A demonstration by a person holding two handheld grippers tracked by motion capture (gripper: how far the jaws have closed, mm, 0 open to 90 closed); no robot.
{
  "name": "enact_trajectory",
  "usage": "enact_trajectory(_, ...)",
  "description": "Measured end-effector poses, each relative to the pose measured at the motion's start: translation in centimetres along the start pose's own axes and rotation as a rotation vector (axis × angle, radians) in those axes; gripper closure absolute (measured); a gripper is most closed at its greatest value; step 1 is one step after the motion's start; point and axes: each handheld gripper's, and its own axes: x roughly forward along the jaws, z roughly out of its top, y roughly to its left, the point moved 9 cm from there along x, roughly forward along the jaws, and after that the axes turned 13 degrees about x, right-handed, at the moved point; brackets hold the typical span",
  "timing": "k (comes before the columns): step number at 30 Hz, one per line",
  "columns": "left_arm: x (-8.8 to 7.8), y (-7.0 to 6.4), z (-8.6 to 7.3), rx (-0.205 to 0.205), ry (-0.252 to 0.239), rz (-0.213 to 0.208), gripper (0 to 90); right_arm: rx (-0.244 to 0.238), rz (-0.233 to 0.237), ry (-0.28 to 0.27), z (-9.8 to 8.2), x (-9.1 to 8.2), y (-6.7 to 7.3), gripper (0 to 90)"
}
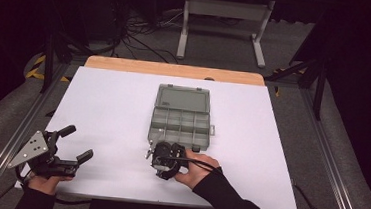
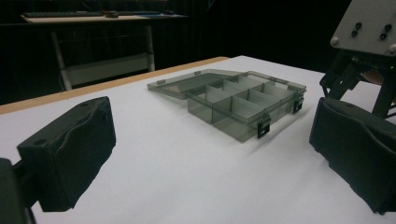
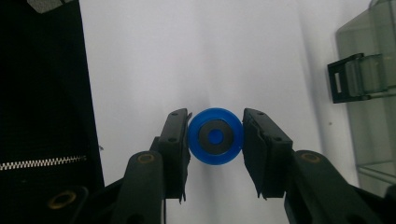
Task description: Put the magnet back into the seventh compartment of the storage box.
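Note:
A smoky-grey compartment box (image 1: 181, 118) lies open in the middle of the white table (image 1: 108, 103), its lid folded back toward the far side. My right gripper (image 1: 158, 158) points down at the table just off the box's near left corner. In the right gripper view it (image 3: 215, 140) is shut on a blue round disc (image 3: 215, 151) with a dark ring at its centre. One black latch (image 3: 348, 77) of the box (image 3: 373, 56) shows at the right. My left gripper (image 1: 77, 143) stands open near the table's front left, with nothing between its pads (image 2: 70, 149). It faces the box (image 2: 233, 100).
A wooden strip (image 1: 176, 69) runs along the table's far edge. Behind it are a white-framed stand (image 1: 225, 17) and cables on the floor. Metal rails (image 1: 329, 166) flank the table. A dark zipped sleeve (image 3: 46, 116) covers the left of the right gripper view.

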Motion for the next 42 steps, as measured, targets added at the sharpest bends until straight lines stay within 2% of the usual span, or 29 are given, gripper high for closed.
enact_trajectory(13, 0.0, 0.0, 0.0, 0.0, 0.001, -0.002, 0.9, 0.022, -0.002, -0.045, 0.4, -2.1, -0.5, 61.5)
enact_trajectory(20, 0.0, 0.0, -0.1, 0.001, 0.003, -0.002, 0.8, 0.042, -0.017, -0.073, 0.6, -3.5, -1.4, 61.5)
enact_trajectory(28, 0.1, 0.0, -0.1, 0.001, 0.005, -0.003, 0.8, 0.09, -0.043, -0.112, 1.0, -5.3, -3.1, 61.5)
enact_trajectory(31, 0.1, 0.1, -0.1, 0.0, 0.004, -0.003, 0.9, 0.107, -0.06, -0.125, 1.3, -6.1, -4.2, 61.5)
enact_trajectory(42, 0.1, 0.1, -0.2, -0.003, 0.005, -0.002, 0.8, 0.186, -0.104, -0.136, 1.8, -6.5, -7.4, 61.5)
